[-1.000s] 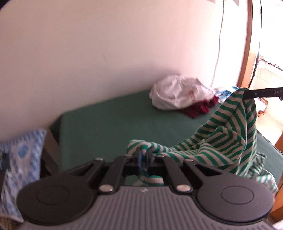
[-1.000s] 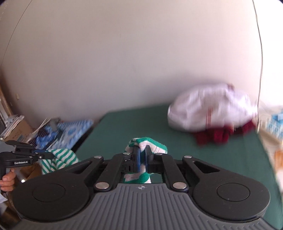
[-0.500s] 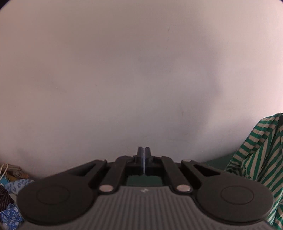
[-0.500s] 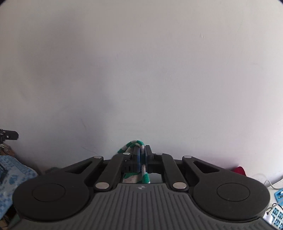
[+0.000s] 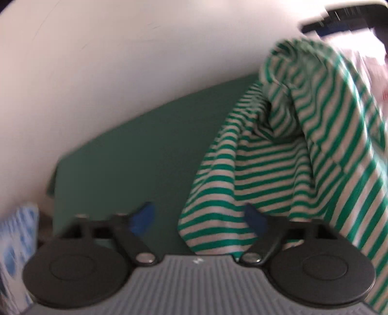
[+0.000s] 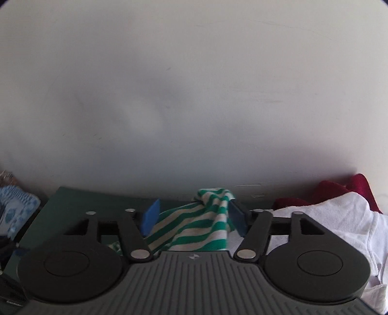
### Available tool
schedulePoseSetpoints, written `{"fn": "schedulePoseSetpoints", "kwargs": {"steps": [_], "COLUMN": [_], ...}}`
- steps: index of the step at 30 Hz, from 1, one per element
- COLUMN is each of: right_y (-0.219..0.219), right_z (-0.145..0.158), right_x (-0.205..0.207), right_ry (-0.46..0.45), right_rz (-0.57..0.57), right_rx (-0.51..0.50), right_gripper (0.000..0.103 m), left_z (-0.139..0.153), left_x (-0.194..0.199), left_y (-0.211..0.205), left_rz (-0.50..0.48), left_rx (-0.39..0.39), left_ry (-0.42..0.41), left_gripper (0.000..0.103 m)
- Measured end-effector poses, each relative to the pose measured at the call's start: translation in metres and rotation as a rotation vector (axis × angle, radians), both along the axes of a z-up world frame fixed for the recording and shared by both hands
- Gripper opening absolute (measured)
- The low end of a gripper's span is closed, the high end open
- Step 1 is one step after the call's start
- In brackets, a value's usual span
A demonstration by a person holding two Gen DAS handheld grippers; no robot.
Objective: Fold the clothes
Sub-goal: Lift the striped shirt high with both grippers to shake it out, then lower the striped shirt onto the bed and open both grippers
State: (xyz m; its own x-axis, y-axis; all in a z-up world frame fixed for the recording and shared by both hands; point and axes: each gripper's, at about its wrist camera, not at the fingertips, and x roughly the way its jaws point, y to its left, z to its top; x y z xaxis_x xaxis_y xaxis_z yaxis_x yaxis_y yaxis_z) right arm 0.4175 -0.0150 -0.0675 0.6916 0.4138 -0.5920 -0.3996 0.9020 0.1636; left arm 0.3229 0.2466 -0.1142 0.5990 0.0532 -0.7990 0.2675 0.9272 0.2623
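A green-and-white striped garment (image 5: 278, 157) hangs in folds over the green bed surface (image 5: 133, 157), blurred by motion. Its lower edge drops between the spread blue pads of my left gripper (image 5: 198, 219), which is open and holds nothing. High at the right, above the garment's top, is the blurred black shape of my right gripper (image 5: 339, 14). In the right wrist view my right gripper (image 6: 194, 216) is open too. A bunch of the striped garment (image 6: 194, 223) lies between its fingers and leans on the right pad (image 6: 236, 218).
A white garment (image 6: 339, 218) sits on a dark red one (image 6: 339, 189) at the bed's right end. Blue patterned fabric (image 5: 14, 230) lies off the left edge. A pale wall (image 6: 194, 97) runs close behind the bed.
Both grippers were shut on the striped garment and pointed up at the wall. Both have opened. The left view has tipped back down to the bed.
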Motion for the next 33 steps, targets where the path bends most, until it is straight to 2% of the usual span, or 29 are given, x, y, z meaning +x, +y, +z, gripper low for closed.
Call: {"fn": "schedulePoseSetpoints", "kwargs": {"steps": [1,2,3,4,6,8,9,11,12,16,17,18,19,20,22,24,26,28,30,33], "right_y": [0.006,0.011,0.017,0.023,0.029,0.029,0.03,0.03,0.03,0.034,0.033,0.033,0.033,0.033,0.028,0.014,-0.008,-0.034,-0.061,-0.095], "right_z": [-0.001,-0.004,-0.007,-0.011,-0.016,-0.02,-0.021,-0.022,-0.02,0.005,0.008,0.012,0.01,0.006,0.002,0.01,0.026,0.041,0.046,0.037], "right_x": [-0.002,-0.005,-0.007,-0.01,-0.008,-0.006,-0.004,0.0,0.003,0.02,0.028,0.036,0.043,0.05,0.054,0.037,0.004,-0.041,-0.085,-0.159], "right_ry": [0.021,0.019,0.006,-0.007,-0.021,-0.023,-0.027,-0.037,-0.046,-0.156,-0.173,-0.19,-0.172,-0.135,-0.089,-0.091,-0.072,-0.056,-0.018,0.12], "right_rz": [0.028,0.043,0.054,0.065,0.059,0.048,0.04,0.019,0.003,-0.069,-0.107,-0.146,-0.164,-0.171,-0.169,-0.118,-0.03,0.054,0.108,0.121], "right_rx": [-0.035,-0.077,-0.123,-0.169,-0.231,-0.231,-0.229,-0.226,-0.226,-0.15,-0.136,-0.123,-0.121,-0.124,-0.114,-0.056,0.033,0.096,0.124,0.137], "right_gripper": [0.074,0.074,0.074,0.074,0.072,0.064,0.058,0.007,0.004,0.003,0.003,0.005,0.014,0.017,0.018,0.028,0.065,0.07,0.07,0.073], "left_z": [-0.007,-0.012,-0.014,-0.016,-0.018,-0.019,-0.02,-0.016,-0.011,0.028,0.029,0.025,0.015,0.004,-0.004,-0.011,0.0,0.018,0.035,0.026], "left_x": [0.005,0.009,0.013,0.018,0.026,0.033,0.037,0.049,0.057,0.103,0.115,0.124,0.127,0.128,0.11,0.089,0.054,0.01,-0.037,-0.077], "left_y": [-0.005,-0.002,-0.003,-0.005,-0.009,-0.014,-0.016,-0.018,-0.015,0.018,0.024,0.028,0.029,0.029,0.031,0.033,0.043,0.057,0.07,0.066], "left_rz": [-0.002,0.01,0.015,0.018,0.032,0.066,0.084,0.142,0.181,0.331,0.353,0.356,0.348,0.338,0.281,0.22,0.151,0.107,0.064,0.035], "left_rx": [0.036,0.055,0.047,0.031,0.006,0.008,0.036,0.135,0.161,0.125,0.135,0.136,0.163,0.198,0.211,0.218,0.156,0.104,0.07,0.052], "left_ry": [-0.003,0.009,0.014,0.017,0.022,0.017,0.001,-0.074,-0.106,-0.194,-0.186,-0.146,-0.114,-0.087,-0.06,-0.037,-0.053,-0.078,-0.112,-0.105], "left_gripper": [0.084,0.068,0.052,0.04,0.007,0.003,0.003,0.003,0.003,0.003,0.004,0.011,0.018,0.021,0.024,0.024,0.026,0.034,0.06,0.068]}}
